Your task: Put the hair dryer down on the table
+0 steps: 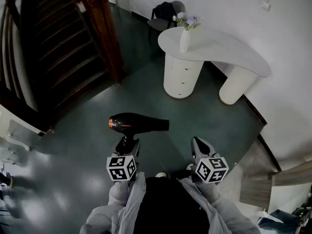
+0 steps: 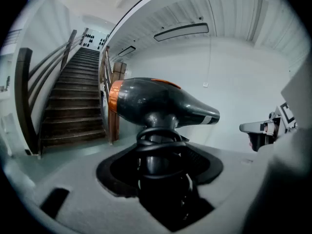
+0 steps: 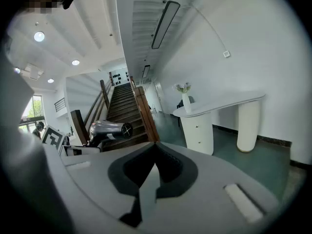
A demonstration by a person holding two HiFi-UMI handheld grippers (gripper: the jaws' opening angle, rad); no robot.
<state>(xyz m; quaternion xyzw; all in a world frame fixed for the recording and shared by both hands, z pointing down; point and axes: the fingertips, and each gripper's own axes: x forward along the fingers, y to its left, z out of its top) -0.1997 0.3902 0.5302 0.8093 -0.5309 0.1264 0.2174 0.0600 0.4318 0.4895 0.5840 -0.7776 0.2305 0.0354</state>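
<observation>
White table [image 1: 229, 48], vase [image 1: 185, 41] holding flowers [image 1: 187, 20], hair dryer [image 1: 136, 124]

Home entry hall w/ wooden staircase [image 1: 63, 43], white console table [image 1: 229, 48], flower vase [image 1: 185, 40]

The head view looks steeply down from above the person's shoulders onto the floor [image 1: 195, 111]. The table [image 1: 219, 45] lies ahead to the right, well apart, and the staircase [image 1: 58, 48] is left of the table. The left gripper view sits low on the left gripper [image 1: 127, 143] and faces left of the table, toward the staircase, with the hair dryer [image 2: 156, 104] very close before the lens. The right gripper view rides on the right gripper [image 1: 197, 143] and faces the table from well back. All three views share the staircase and hair dryer; the table shows in the head and right gripper views.
</observation>
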